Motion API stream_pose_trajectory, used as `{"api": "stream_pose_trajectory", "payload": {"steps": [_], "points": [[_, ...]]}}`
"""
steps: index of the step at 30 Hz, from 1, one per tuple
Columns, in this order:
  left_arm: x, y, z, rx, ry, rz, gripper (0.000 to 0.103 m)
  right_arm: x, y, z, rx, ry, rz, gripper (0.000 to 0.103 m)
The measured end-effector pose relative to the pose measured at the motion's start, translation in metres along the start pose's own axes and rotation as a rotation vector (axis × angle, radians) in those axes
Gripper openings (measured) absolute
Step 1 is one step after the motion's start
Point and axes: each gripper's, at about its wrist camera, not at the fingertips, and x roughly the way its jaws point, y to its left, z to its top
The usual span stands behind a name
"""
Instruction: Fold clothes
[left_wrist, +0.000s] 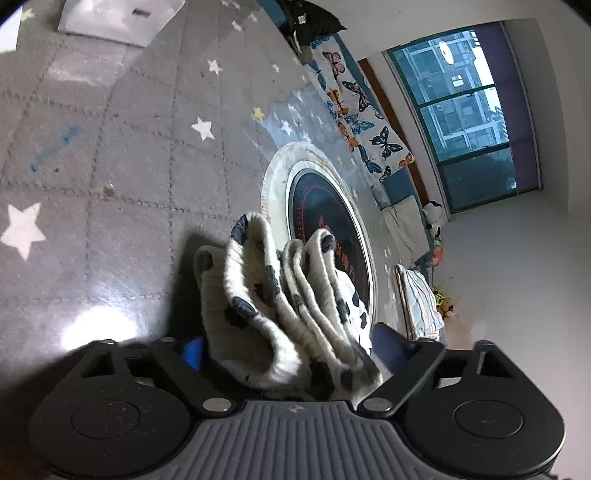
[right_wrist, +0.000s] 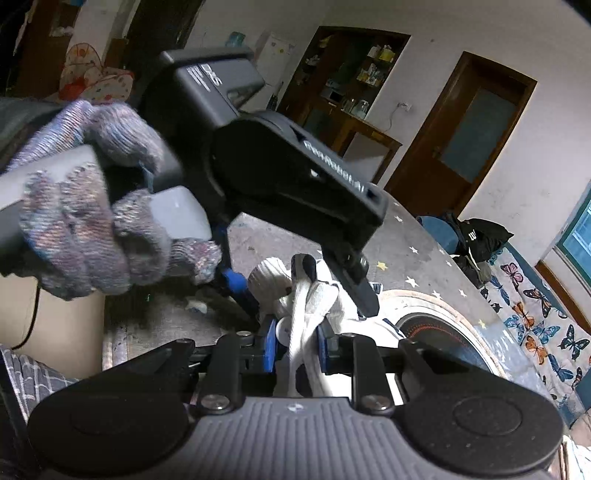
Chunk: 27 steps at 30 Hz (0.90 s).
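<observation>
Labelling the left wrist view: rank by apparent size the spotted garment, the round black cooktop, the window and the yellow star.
1. spotted garment, though nearness inflates it
2. window
3. round black cooktop, partly hidden, so close to the window
4. yellow star

The left gripper (left_wrist: 291, 343) occupies the lower centre of its own view, jaws closed on bunched fabric; in the right wrist view its body crosses the upper centre, held by a gloved left hand (right_wrist: 88, 218) at the left edge. The right gripper (right_wrist: 295, 347), lower centre, is clamped narrowly on fabric.
</observation>
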Motion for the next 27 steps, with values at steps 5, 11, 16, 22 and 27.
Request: {"api": "stream_pose_trajectory", "payload": {"steps": [5,11,16,22,27], "points": [[0.005,0.006,0.002,-0.005,0.008,-0.002,0.064,-0.007,0.003,-0.006,0.022,-0.004,0.031,0.021],[0.005,0.010,0.003,0.008,0.006,0.013,0.046,-0.012,-0.005,-0.015,0.105,-0.011,0.086,0.028],[0.004,0.013,0.002,0.022,0.003,0.019,0.038,-0.022,-0.023,-0.020,0.196,-0.042,0.111,0.034],[0.003,0.011,0.001,0.042,0.000,0.024,0.038,-0.037,-0.059,-0.037,0.353,-0.057,0.064,0.036],[0.002,0.005,-0.001,0.096,-0.008,0.046,0.038,-0.037,-0.092,-0.068,0.526,0.007,-0.051,0.037]]}}
